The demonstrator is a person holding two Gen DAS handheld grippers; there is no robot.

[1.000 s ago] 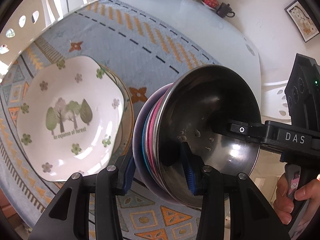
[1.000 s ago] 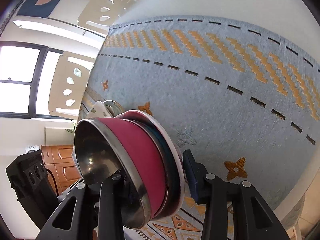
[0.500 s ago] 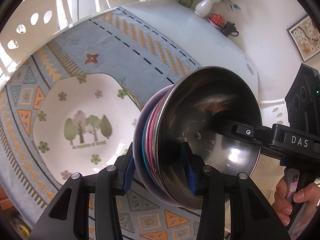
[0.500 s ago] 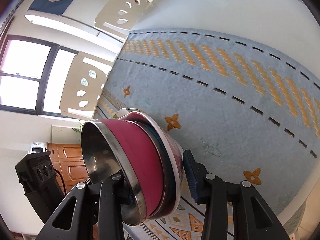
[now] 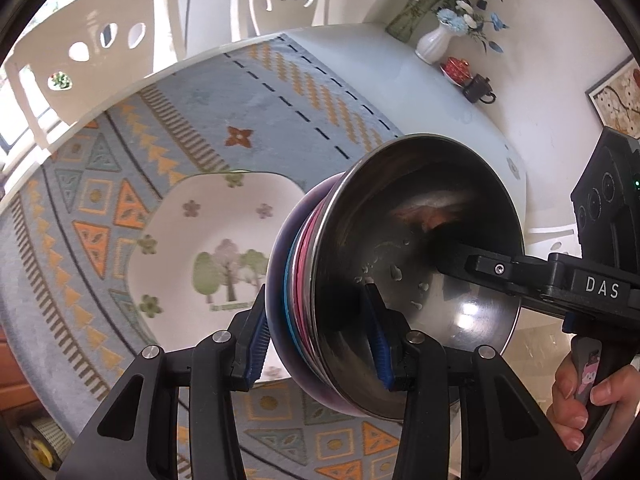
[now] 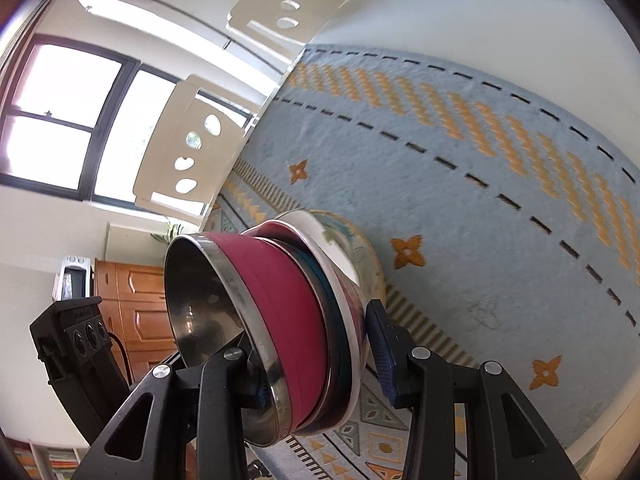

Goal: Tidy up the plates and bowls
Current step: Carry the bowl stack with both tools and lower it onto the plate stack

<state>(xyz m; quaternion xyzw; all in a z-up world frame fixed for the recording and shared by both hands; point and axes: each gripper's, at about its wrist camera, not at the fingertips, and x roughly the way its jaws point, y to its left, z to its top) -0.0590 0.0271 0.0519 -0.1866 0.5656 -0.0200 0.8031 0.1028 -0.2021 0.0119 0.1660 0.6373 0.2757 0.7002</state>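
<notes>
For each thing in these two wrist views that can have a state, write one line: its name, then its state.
Bowl stack: nested, steel bowl innermost, tipped on its side, held off the table.
Left gripper: shut on the stack's rim.
Right gripper: shut on the opposite rim.
Tree-print plate: lying flat on the table runner, untouched.
Vase: upright, holding flowers.
Teapot: upright, lid on.

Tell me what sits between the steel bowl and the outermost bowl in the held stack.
A pink bowl and a teal one nest between the stainless steel bowl and the white-rimmed purple bowl; the right wrist view shows it best.
</notes>
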